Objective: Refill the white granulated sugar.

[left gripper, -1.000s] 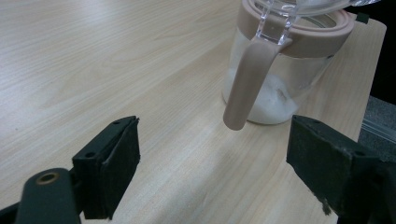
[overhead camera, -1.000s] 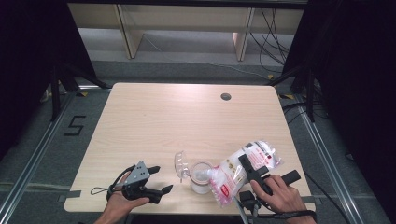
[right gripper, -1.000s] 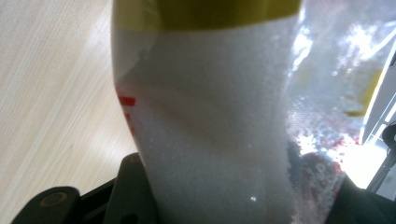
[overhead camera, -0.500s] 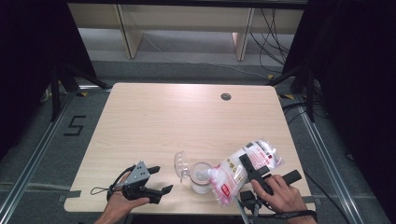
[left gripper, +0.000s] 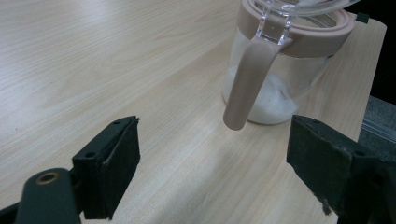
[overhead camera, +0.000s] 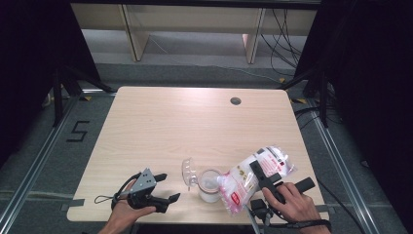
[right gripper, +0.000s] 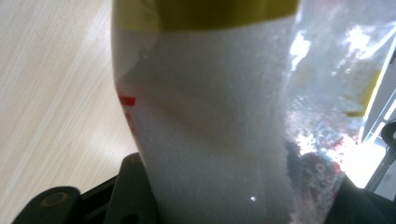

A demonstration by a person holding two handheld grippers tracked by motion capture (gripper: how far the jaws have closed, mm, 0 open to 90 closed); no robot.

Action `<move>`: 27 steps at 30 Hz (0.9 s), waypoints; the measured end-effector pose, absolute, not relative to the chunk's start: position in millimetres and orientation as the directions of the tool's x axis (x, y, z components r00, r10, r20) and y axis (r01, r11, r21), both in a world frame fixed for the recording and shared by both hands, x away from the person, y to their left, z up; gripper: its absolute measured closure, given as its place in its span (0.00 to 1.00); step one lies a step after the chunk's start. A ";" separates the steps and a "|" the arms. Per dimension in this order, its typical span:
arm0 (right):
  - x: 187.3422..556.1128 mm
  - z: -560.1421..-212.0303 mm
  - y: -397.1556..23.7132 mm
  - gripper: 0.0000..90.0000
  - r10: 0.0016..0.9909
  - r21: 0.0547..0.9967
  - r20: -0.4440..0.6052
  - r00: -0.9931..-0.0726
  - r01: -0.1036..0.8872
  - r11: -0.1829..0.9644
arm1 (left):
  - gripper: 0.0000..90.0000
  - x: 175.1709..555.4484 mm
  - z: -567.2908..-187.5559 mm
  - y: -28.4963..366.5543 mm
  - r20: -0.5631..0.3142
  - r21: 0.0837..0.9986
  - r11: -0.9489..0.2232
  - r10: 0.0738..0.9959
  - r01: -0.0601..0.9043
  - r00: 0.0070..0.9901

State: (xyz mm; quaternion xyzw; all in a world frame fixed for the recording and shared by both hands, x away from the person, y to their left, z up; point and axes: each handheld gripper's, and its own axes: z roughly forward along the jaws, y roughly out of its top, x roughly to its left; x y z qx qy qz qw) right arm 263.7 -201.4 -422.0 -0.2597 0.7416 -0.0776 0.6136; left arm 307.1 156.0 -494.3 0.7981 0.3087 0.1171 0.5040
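Table (overhead camera: 195,126) of pale wood grain is taking up the middle of the high view, with a small dark round grommet (overhead camera: 235,101) sitting near its far edge and all the work gathering along the near edge.

Next in size, a clear plastic bag (overhead camera: 253,176) with red print and white granules inside is lying tilted, its lower end leaning over the jar and its upper end pointing away to the right. The right gripper view is showing the same bag (right gripper: 219,121) close up, white grains packed against the film, a yellow band across the top.

The right gripper (overhead camera: 265,178) is clamping that bag across its middle; the jaws are standing partly closed with the bag pressed between them, and the person's right hand is wrapping the handle at the table's near right corner.

The left gripper (overhead camera: 163,187) is resting at the near left, its jaws standing wide apart with nothing between them; in the left gripper view the pads (left gripper: 109,172) are framing bare table, well short of the jar.

The glass jar (overhead camera: 209,185) is standing upright just left of the bag's lower end, a layer of white granules lying on its bottom. Its hinged clear lid (overhead camera: 188,170) is standing open to the left, and a beige clasp (left gripper: 247,79) is hanging down from the beige rim.
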 end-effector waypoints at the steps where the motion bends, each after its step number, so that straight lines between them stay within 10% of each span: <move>1: 263.5 -422.7 -201.9 0.64 -0.471 -0.426 -0.875 -0.112 -0.287 0.858 | 0.19 307.1 -494.3 156.0 -0.124 0.877 -0.301 0.611 0.375 0.782; 27: 265.4 -419.6 -202.9 0.65 -0.503 -0.455 -0.858 -0.105 -0.299 0.839 | 0.19 307.0 -494.3 155.9 -0.123 0.877 -0.302 0.610 0.374 0.783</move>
